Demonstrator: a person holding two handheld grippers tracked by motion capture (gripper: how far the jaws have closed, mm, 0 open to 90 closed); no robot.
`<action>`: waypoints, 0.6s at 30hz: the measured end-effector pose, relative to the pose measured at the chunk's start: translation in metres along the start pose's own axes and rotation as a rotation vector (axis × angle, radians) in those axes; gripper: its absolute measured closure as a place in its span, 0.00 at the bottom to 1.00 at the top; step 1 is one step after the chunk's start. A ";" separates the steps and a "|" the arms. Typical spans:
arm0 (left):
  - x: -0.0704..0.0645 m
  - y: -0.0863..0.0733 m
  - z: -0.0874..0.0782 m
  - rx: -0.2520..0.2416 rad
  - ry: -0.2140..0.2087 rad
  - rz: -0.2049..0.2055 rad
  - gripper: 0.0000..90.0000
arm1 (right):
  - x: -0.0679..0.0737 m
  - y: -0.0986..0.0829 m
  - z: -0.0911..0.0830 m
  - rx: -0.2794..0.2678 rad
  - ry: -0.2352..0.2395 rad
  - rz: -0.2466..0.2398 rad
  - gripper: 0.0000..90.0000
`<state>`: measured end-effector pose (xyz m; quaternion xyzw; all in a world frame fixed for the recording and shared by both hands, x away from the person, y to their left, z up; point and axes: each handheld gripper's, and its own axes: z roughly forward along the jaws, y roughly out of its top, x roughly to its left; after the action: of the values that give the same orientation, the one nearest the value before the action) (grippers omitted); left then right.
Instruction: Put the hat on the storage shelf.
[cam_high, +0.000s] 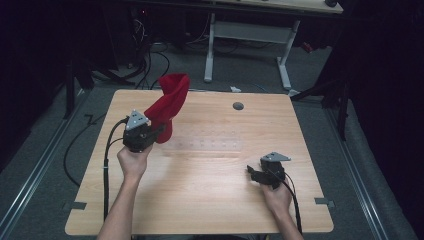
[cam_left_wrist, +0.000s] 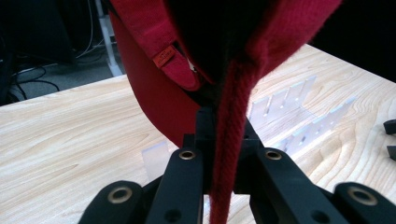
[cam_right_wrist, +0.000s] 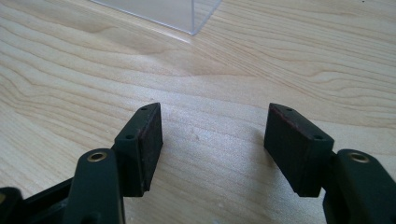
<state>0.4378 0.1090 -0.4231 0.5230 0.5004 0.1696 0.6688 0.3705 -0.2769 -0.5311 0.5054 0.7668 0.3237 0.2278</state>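
Observation:
A red knitted hat (cam_high: 170, 102) is lifted off the wooden table (cam_high: 200, 200) at its back left, and my left gripper (cam_high: 161, 131) is shut on the hat's lower edge. In the left gripper view the hat (cam_left_wrist: 154, 93) hangs wide above the jaws, and a thick red seam runs down through my left gripper (cam_left_wrist: 224, 128). A small brand tab shows on the hat's cuff. My right gripper (cam_high: 251, 172) rests low at the front right, open. Bare wood lies between the pads of my right gripper (cam_right_wrist: 215, 135).
A clear acrylic rack (cam_high: 210, 145) lies at the table's middle; its slotted walls (cam_left_wrist: 289, 112) stand just past the hat and its corner (cam_right_wrist: 159, 9) is ahead of my right gripper. A grey grommet (cam_high: 238, 106) sits near the back edge. Another desk's white legs (cam_high: 247, 35) stand behind.

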 end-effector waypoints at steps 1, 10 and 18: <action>0.001 0.000 0.000 0.000 0.000 0.000 0.94 | 0.000 0.000 0.000 0.000 0.001 0.000 0.41; 0.008 -0.010 0.005 0.010 0.015 -0.002 0.94 | 0.000 0.000 0.000 -0.001 0.000 0.000 0.41; 0.017 -0.019 0.008 0.000 0.026 -0.044 0.94 | 0.001 0.000 0.000 0.001 0.000 0.005 0.41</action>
<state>0.4466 0.1102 -0.4487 0.5098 0.5203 0.1614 0.6658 0.3700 -0.2764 -0.5311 0.5073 0.7656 0.3240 0.2268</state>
